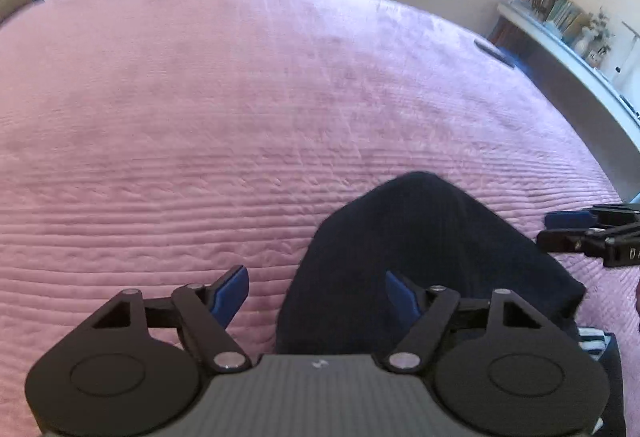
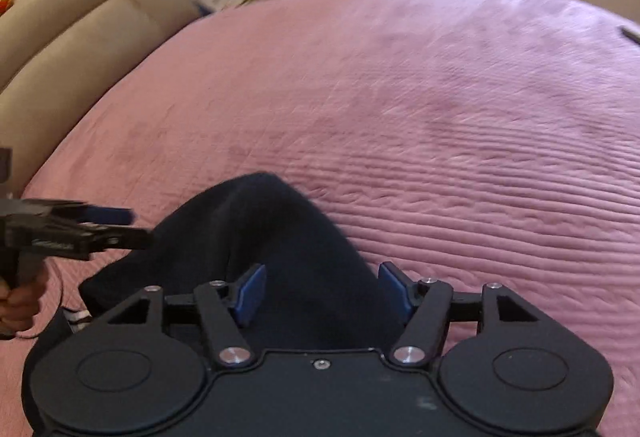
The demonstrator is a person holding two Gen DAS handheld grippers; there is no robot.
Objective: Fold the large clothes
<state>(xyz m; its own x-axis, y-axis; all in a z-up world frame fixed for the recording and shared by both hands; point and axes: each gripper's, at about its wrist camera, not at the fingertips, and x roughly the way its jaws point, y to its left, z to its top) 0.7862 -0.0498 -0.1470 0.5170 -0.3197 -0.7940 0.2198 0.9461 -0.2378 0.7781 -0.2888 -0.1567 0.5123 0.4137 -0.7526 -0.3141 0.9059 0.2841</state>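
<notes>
A dark garment (image 1: 420,257) lies bunched at the near edge of the pink bed (image 1: 240,97). Both tools stand wide open and hold nothing: the left tool (image 1: 316,297) straddles the cloth's left edge, the right tool (image 2: 320,295) hovers over its near part. The cloth looks soft, limp and light; it should be pinched at a hem or corner, not the heaped middle.

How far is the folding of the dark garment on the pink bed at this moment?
Done, it seems: the dark garment lies in a compact bundle on the pink cover, near its front edge. In hand: nothing; the left gripper and right gripper both have open jaws and grip no cloth. Left: the bundle looks rounded, so perhaps a last fold or some flattening. Its lower part is hidden.
</notes>
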